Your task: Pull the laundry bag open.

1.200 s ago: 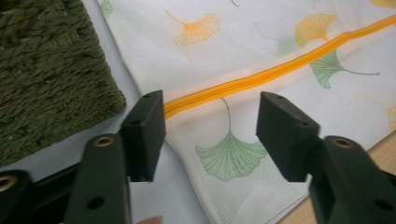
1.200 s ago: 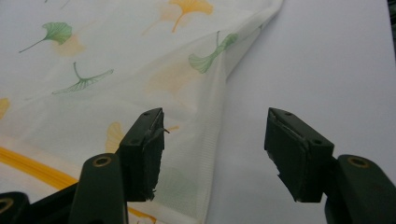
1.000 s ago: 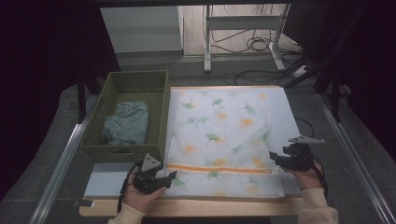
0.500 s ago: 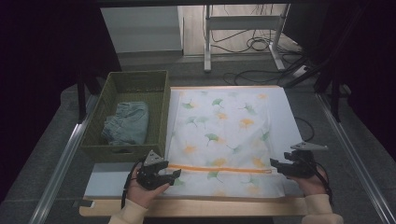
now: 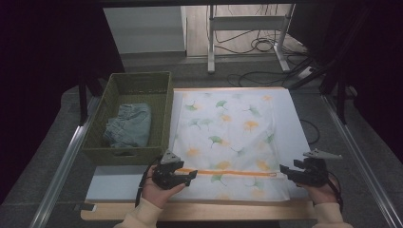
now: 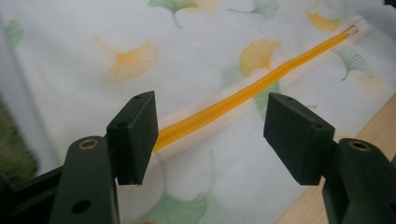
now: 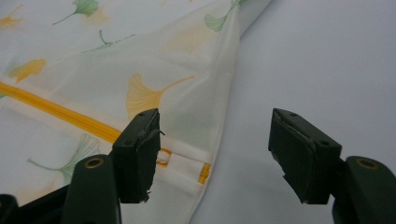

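Jaws of the left gripper (image 5: 177, 174) are held wide apart with nothing between them, poised over the near-left end of the orange zipper (image 5: 231, 172); they have just been opening further. To their left, a green woven basket (image 5: 129, 147) holding a folded grey-blue garment (image 5: 128, 125) is seen on the table (image 5: 114, 183). Across the middle, the white mesh laundry bag (image 5: 227, 137) printed with ginkgo leaves is spread flat, its zipper running near the front edge. At the right end, the zipper pull (image 7: 163, 156) is partly hidden behind one pad of the right gripper (image 5: 295, 174), whose jaws have just been closing a little yet stand open, empty. To open the bag well, the fabric beside the zipper should probably be pinned by the left gripper while the pull is pinched squarely by the right one and drawn along the teeth, so that the mesh is not bunched.
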Available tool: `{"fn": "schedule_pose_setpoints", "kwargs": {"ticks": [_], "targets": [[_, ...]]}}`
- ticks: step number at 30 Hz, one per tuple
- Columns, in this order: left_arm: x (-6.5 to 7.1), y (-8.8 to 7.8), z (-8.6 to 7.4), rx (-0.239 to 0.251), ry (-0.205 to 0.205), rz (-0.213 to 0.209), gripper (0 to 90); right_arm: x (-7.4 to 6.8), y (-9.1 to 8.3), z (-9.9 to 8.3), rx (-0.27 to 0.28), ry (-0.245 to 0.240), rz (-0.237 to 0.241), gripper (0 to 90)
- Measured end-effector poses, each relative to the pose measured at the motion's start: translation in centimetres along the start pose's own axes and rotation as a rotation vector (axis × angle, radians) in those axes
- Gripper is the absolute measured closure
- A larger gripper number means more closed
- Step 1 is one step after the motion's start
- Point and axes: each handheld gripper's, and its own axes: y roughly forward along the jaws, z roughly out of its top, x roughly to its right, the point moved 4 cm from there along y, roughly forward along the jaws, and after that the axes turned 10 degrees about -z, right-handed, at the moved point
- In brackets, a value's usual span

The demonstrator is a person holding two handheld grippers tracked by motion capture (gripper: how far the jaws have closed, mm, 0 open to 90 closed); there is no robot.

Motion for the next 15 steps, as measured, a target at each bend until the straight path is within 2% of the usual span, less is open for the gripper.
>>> {"fn": "schedule_pose_setpoints", "kwargs": {"ticks": [1, 4, 7, 15], "targets": [[0.2, 0.3, 0.2, -0.002, 0.000, -0.006, 34.6, 0.0, 0.0, 0.0, 0.009, 0.001, -0.007, 35.6], [0.7, 1.0, 0.7, -0.006, 0.004, -0.018, 34.6, -0.2, -0.2, 0.3, 0.029, -0.002, 0.016, 36.0], [1.1, 1.6, 1.2, -0.013, 0.014, -0.024, 34.6, -0.4, 0.0, 0.4, 0.026, -0.007, 0.032, 36.0], [2.1, 2.9, 2.4, -0.014, 0.018, -0.061, 34.3, -0.7, 0.6, 0.5, 0.013, -0.006, 0.037, 35.8]]}}
